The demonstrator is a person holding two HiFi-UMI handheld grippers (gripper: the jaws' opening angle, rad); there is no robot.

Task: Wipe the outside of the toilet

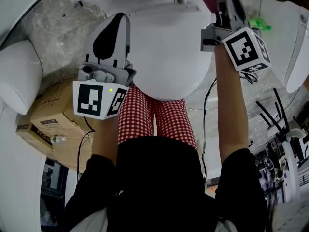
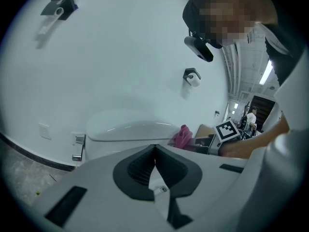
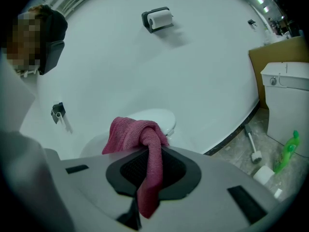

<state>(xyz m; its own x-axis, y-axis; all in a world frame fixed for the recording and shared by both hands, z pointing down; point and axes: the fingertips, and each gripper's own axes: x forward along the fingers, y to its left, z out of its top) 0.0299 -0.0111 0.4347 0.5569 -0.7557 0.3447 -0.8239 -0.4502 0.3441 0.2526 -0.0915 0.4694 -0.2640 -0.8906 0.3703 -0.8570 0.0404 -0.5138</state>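
My right claw [image 3: 149, 153] is clenched on a pink cloth [image 3: 133, 132]. A bunched wad stands ahead of the jaws and a loose tail hangs down between them. My left claw [image 2: 154, 149] is shut with nothing between its jaws, and it hovers over the near left side of the toilet [image 1: 164, 47].

From the head view, the cloth sits at the far right of the toilet, close to where the lid meets the back. I cannot tell whether it is pressed against the surface or just above it.

I judge the cloth to be light, soft and limp, so it will fold wherever I push it. The wad in front of the jaws is the part to wipe with. The hold on the cloth's middle looks secure enough, though the dangling tail could drag or snag.

The toilet looks hard, smooth and glossy, so the cloth should glide over it easily, and I will need steady pressure to follow its curves. The lid is probably hinged, so I would press along its rim and sides instead of pushing up under it. The left claw is free to steady the lid if it shifts.
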